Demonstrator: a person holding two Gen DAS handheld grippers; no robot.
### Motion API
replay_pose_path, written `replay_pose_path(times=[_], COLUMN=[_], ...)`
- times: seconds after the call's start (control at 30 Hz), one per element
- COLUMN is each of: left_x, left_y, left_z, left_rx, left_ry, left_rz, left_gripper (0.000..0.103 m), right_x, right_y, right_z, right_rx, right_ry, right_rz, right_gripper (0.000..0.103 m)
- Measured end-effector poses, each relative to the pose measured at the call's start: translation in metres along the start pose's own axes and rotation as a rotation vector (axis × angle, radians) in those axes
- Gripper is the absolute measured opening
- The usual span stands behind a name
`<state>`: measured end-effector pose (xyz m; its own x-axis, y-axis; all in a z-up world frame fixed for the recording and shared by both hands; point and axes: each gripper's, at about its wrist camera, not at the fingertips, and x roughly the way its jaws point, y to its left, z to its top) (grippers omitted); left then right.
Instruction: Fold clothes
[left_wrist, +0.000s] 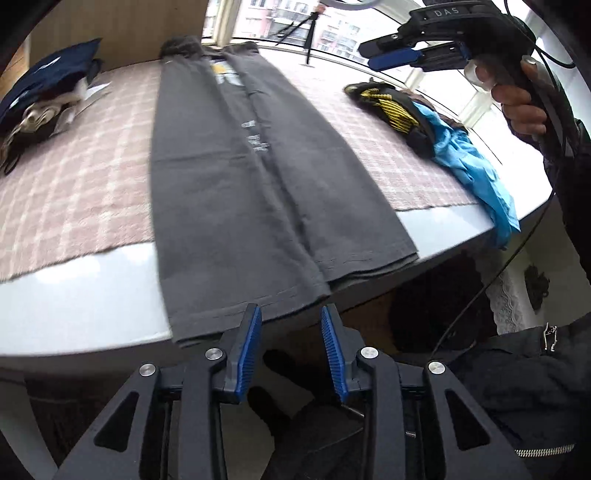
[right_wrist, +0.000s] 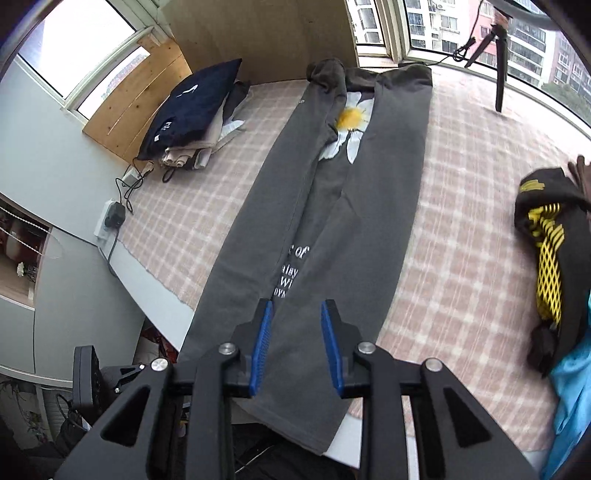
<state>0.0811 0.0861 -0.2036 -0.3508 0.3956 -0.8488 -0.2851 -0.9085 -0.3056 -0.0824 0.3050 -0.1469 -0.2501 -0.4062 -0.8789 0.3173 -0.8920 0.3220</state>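
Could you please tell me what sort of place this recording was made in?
Probably a room in a high-rise flat: apartment blocks show through the windows, and a table under a pink checked cloth holds a folded grey garment and a clothes stack.

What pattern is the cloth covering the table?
Pink-and-white plaid tablecloth, clearest in the right wrist view.

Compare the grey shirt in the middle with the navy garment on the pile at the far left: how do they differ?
The grey shirt lies alone in one long strip, sides folded in, its near hem over the table edge; the navy garment is a compact fold atop a stack. Grey shows a daisy print and lettering; navy only small white marks. Both rest on the checked cloth.
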Motion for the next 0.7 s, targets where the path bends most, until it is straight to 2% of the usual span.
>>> replay_pose_path(times=[0.1, 0.17, 0.3, 0.43, 0.53, 0.7], left_x=[0.007, 0.018, 0.042, 0.061, 0.068, 0.073], left_y=[0.008, 0.001, -0.017, -0.02, -0.024, -0.027], left_z=[0.005, 0.016, 0.034, 0.037, 0.039, 0.044], left_rx=[-0.056, -0.059, -0.029, -0.07, -0.093, -0.124], left_ry=[-0.019, -0.025, -0.013, 0.032, 0.038, 0.058], left_rz=[0.034, 0.024, 0.068, 0.111, 0.131, 0.15], left_gripper=[0.032, 0.032, 0.033, 0.033, 0.033, 0.031], right_x=[0.026, 0.047, 0.079, 0.114, 0.141, 0.186], right_y=[0.003, -0.002, -0.027, -0.047, -0.061, -0.088], right_z=[0.039, 0.067, 0.129, 0.19, 0.234, 0.297], right_rx=[-0.055, -0.057, 0.014, 0.034, 0.041, 0.089], right_ry=[0.017, 0.031, 0.022, 0.024, 0.009, 0.005], right_rz=[-0.009, -0.021, 0.001, 0.013, -0.006, 0.011], right_gripper=[0.027, 0.027, 0.028, 0.04, 0.041, 0.041])
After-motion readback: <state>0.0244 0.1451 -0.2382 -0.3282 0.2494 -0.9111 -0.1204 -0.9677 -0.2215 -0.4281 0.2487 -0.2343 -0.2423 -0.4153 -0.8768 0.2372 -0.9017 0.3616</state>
